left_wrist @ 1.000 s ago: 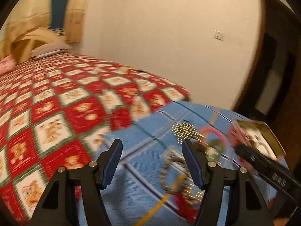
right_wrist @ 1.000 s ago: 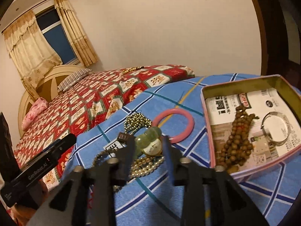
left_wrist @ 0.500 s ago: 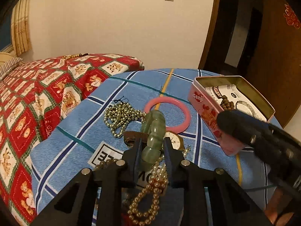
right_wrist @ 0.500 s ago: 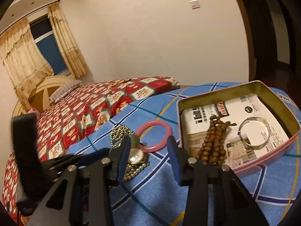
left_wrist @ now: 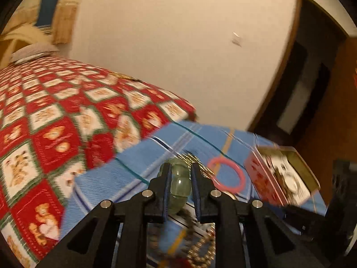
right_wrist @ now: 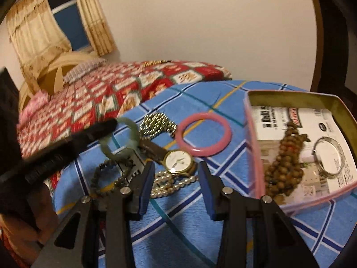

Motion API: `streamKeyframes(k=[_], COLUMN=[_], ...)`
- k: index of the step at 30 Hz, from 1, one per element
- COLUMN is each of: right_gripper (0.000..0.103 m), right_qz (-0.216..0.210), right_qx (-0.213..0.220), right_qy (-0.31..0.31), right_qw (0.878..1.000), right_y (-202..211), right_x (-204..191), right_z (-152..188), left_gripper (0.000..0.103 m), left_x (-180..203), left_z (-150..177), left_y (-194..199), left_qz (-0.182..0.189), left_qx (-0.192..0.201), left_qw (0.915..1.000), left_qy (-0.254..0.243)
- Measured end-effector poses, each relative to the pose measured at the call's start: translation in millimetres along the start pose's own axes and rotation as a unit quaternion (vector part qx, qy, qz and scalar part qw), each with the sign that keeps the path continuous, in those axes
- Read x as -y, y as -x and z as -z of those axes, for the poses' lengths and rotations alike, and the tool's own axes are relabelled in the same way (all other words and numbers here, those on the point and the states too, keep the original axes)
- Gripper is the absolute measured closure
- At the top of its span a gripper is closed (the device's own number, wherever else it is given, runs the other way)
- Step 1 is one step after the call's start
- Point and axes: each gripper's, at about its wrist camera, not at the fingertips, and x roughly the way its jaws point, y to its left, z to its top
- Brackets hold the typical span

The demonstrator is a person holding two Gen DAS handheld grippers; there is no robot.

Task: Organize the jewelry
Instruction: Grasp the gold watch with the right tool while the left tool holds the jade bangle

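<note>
On the blue cloth (right_wrist: 189, 214), the pile has changed since half a second ago: the green bracelet (left_wrist: 179, 185) lay on the heap then; now it is off the cloth, clamped in the left gripper (left_wrist: 180, 179). Left view is blurred; it has swung toward the bed (left_wrist: 67, 116) and wall.

Left gripper: jaws nearly shut, pressing the bracelet from both sides. Bracelet stands between the pads, its top just past the fingertips, its lower part hidden between the fingers. In the right view the same bracelet (right_wrist: 121, 138) hangs as an open loop from the left finger tip, at the left of the pile, above the cloth.

Right gripper (right_wrist: 176, 178): jaws wide apart, holding nothing. It has moved in since the earlier frame; the watch (right_wrist: 178, 162) now sits just beyond the gap between its fingertips, the pearl strand (right_wrist: 169, 185) between them.

Other items:
- gold bead chain (right_wrist: 156, 122), far side of pile, just left of the pink bangle (right_wrist: 203, 136).
- dark bead string (right_wrist: 104, 178), near left of the right fingers.
- tin (right_wrist: 254, 147) at right, near the bangle; holds paper, brown beads (right_wrist: 287, 163) and a silver bangle (right_wrist: 330, 158).
</note>
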Motion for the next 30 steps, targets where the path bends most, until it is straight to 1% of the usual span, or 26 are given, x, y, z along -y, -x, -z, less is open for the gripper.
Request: streamKeyframes(k=[3, 6, 9, 10, 12, 13, 17, 22, 26, 28, 30], right_gripper=[0.060, 0.059, 0.057, 0.055, 0.055, 0.055, 0.055, 0.054, 0.047, 0.035, 0.031], right_qz=[0.006, 0.018, 0.034, 0.039, 0.043, 0.042, 0.032, 0.028, 0.020, 0.015, 0.020], right_qx=[-0.015, -0.038, -0.046, -0.049, -0.058, -0.065, -0.068, -0.067, -0.072, -0.076, -0.082], right_qy=[0.012, 0.016, 0.023, 0.026, 0.032, 0.036, 0.046, 0.050, 0.064, 0.079, 0.097], right_qw=[1.000, 0.999, 0.998, 0.998, 0.997, 0.996, 0.996, 0.996, 0.995, 0.994, 0.992], right_y=[-9.9, -22.5, -28.7, -30.2, -34.1, -34.9, -32.5, -35.5, -44.6, -46.9, -50.4], right_x=[-4.7, -6.0, -8.1, -9.0, -10.6, -11.3, -12.0, -11.4, -14.4, -19.3, -25.7], right_z=[-3.9, -7.5, -10.9, -11.6, -11.8, -9.8, -7.2, -10.5, -18.6, -18.6, -18.0], left_gripper=[0.086, 0.086, 0.086, 0.086, 0.086, 0.086, 0.086, 0.086, 0.086, 0.086, 0.086], left_x=[-6.8, -7.5, -9.6, -10.7, -13.6, -15.5, -19.3, -16.7, -17.8, -18.9, -18.5], left_z=[-0.8, -0.9, -1.6, -1.8, -1.5, -1.6, -1.1, -0.6, -0.6, -0.7, -0.7], left_y=[3.2, 5.1, 2.0, 2.1, 3.1, 2.6, 1.7, 0.7, -0.3, -1.1, -1.5], left_qz=[-0.010, -0.007, -0.002, -0.002, 0.001, 0.002, 0.005, 0.006, 0.007, 0.008, 0.008], left_qx=[0.020, 0.032, 0.031, 0.032, 0.032, 0.031, 0.027, 0.024, 0.022, 0.020, 0.019], left_qw=[0.9996, 0.9993, 0.9992, 0.9991, 0.9989, 0.9987, 0.9983, 0.9986, 0.9986, 0.9985, 0.9986], left_qy=[0.016, 0.020, 0.024, 0.027, 0.035, 0.039, 0.051, 0.046, 0.047, 0.050, 0.049])
